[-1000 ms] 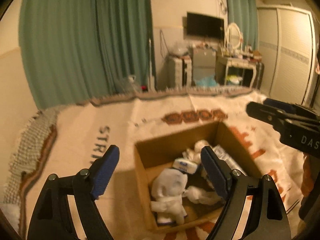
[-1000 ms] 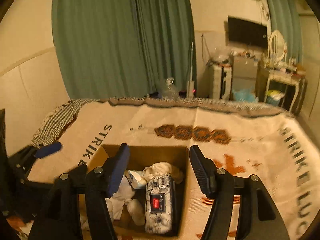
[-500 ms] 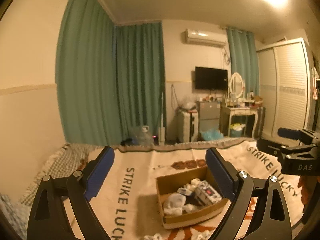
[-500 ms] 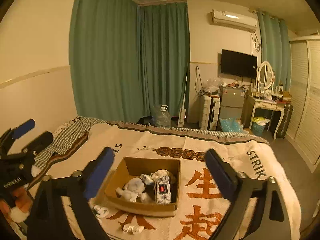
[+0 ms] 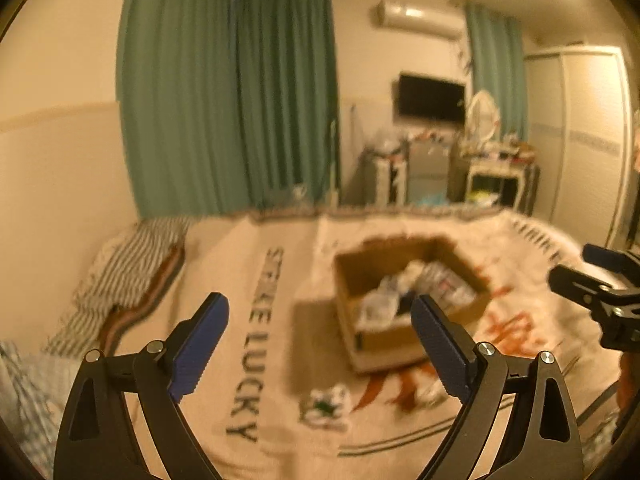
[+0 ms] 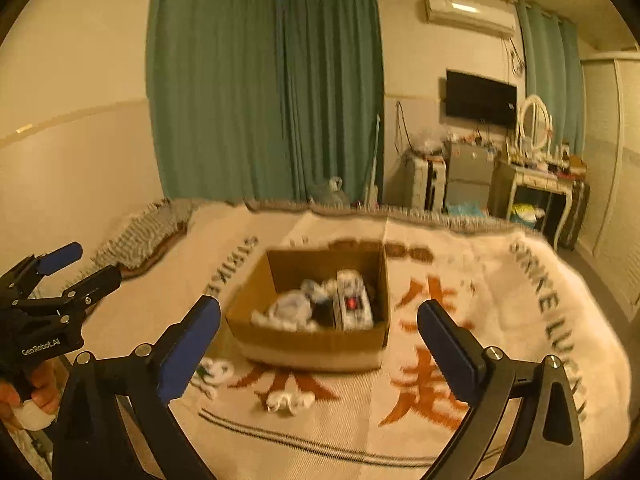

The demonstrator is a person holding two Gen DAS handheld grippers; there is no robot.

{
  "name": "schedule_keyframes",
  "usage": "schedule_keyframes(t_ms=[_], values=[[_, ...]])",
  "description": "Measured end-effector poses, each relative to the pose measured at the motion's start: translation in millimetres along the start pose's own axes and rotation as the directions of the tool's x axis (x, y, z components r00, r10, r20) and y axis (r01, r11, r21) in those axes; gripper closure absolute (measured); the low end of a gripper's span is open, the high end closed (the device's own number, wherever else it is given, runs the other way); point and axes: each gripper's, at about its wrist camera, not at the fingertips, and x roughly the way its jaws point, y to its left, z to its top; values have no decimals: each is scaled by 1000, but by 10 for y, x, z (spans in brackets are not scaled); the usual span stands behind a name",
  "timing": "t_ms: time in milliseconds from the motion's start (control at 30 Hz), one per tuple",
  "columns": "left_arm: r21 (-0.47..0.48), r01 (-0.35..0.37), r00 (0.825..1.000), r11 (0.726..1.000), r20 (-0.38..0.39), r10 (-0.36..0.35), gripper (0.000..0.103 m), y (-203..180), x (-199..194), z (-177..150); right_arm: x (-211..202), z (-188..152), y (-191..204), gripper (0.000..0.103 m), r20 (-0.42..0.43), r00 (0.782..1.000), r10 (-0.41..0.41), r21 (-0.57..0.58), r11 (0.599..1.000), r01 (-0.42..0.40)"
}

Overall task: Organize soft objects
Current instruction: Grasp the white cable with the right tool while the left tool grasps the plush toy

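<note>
A: Where is the box point(image 6: 316, 344)?

B: On the blanket point(image 6: 492, 304), open at the top. Everything else I'll place from it. Inside lie white soft items point(image 6: 290, 310) toward its left side and a patterned pack point(image 6: 354, 306) along its right wall.

A: Anything outside it?

B: Two small white bundles on the blanket, just in front of the box. One point(image 6: 212, 374) is off its front left corner, with some green on it, and the other point(image 6: 290, 402) is in front of its front wall. The left wrist view is blurred, so I can only say they look like rolled socks, perhaps.

A: And the tongs?

B: The left gripper point(image 5: 320, 348) is spread wide, nothing between its blue pads point(image 5: 198, 346), and it hangs above the blanket to the left front of the box. The right gripper point(image 6: 318, 352) is also wide and holds nothing; the box shows between its fingers, well apart from them.

A: Behind the box?

B: Green curtains point(image 6: 264, 92), a wall TV point(image 6: 480, 98) and a cluttered dresser point(image 6: 540, 180).
</note>
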Motion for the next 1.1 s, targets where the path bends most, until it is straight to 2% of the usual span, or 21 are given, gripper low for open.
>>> schedule_keyframes(t_ms=[133,233,367,500,600,633,733,800,933,1000,1067,1100], values=[[6,9,994,1000,-105,-8,9,-49,330,-402,386,-388,38,4,-78,997,11,-1,1000,-11],[17,12,983,1000,-185,-9,9,-97,572,-671,679,-621,90,4,-132,991,31,-7,999,-32],[27,11,965,1000,-261,-4,9,-129,794,-898,1036,-859,137,12,-209,976,59,-7,998,-62],[64,8,948,998,-318,13,9,-148,997,-1062,1297,-1042,185,14,-263,962,67,-21,997,-75],[63,26,934,998,-358,-2,9,-152,1104,-1122,1516,-1190,201,23,-323,943,76,-24,996,-88],[68,31,935,997,-356,-5,9,-153,1126,-1133,1570,-1232,202,24,-338,938,80,-23,995,-93],[71,52,921,996,-389,-21,9,-174,1204,-1178,1698,-1317,189,41,-377,920,103,-18,993,-119],[78,59,910,995,-415,-21,10,-200,1278,-1217,1746,-1326,185,47,-385,917,106,-24,992,-124],[69,81,891,994,-451,-41,11,-234,1387,-1259,1765,-1308,162,51,-379,916,133,-13,989,-149],[52,91,884,994,-464,-56,15,-233,1438,-1261,1765,-1301,139,52,-379,914,146,2,988,-156],[41,95,874,995,-482,-63,28,-231,1502,-1272,1766,-1291,118,52,-379,913,153,12,987,-160],[37,98,868,995,-491,-67,31,-232,1531,-1286,1769,-1288,114,53,-380,912,155,15,987,-161]])
